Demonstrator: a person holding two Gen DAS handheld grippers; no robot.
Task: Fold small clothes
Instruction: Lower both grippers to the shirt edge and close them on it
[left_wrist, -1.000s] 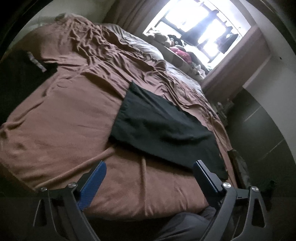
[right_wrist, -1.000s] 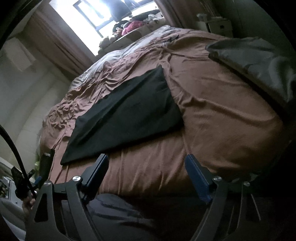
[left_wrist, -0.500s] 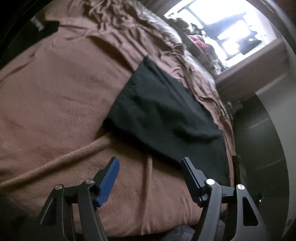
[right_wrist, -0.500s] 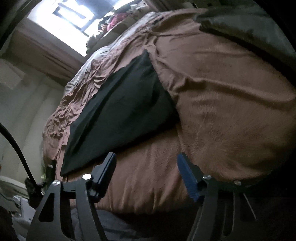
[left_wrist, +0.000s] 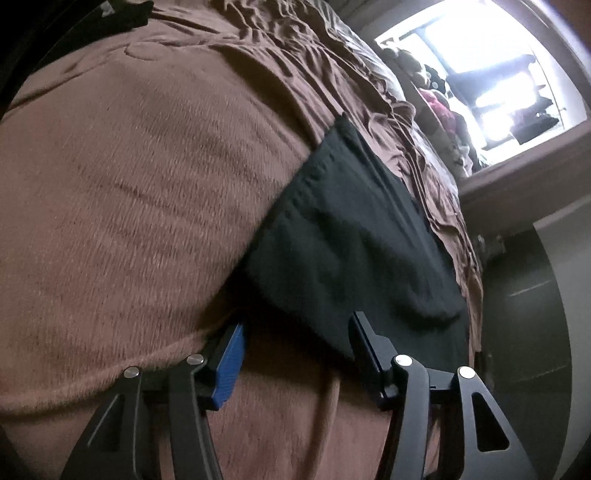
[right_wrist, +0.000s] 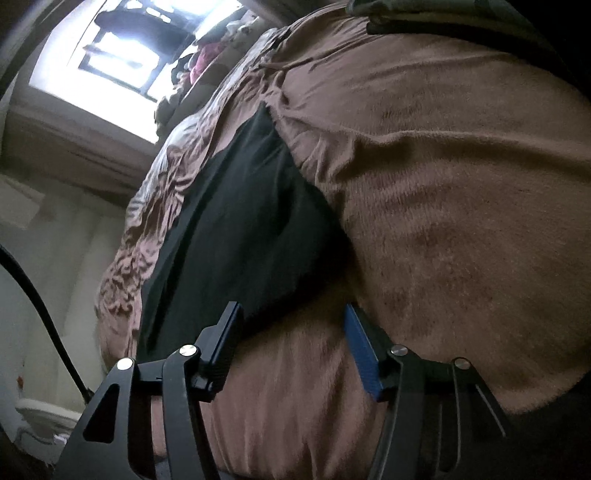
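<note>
Black garment (left_wrist: 354, 236) — flat, smooth-edged — on brown blanket (left_wrist: 129, 192).

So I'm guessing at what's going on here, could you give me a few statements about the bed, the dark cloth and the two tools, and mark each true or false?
1. A black cloth garment lies flat on the brown fuzzy blanket. True.
2. The left tool has lifted the garment clear of the bed. False: its jaws are closing at the garment's near edge, which lies on the blanket.
3. The right tool is clamped on a white towel. False: no towel shows; its jaws are closing by the garment's near edge.
4. A bright window stands beyond the bed. True.
</note>
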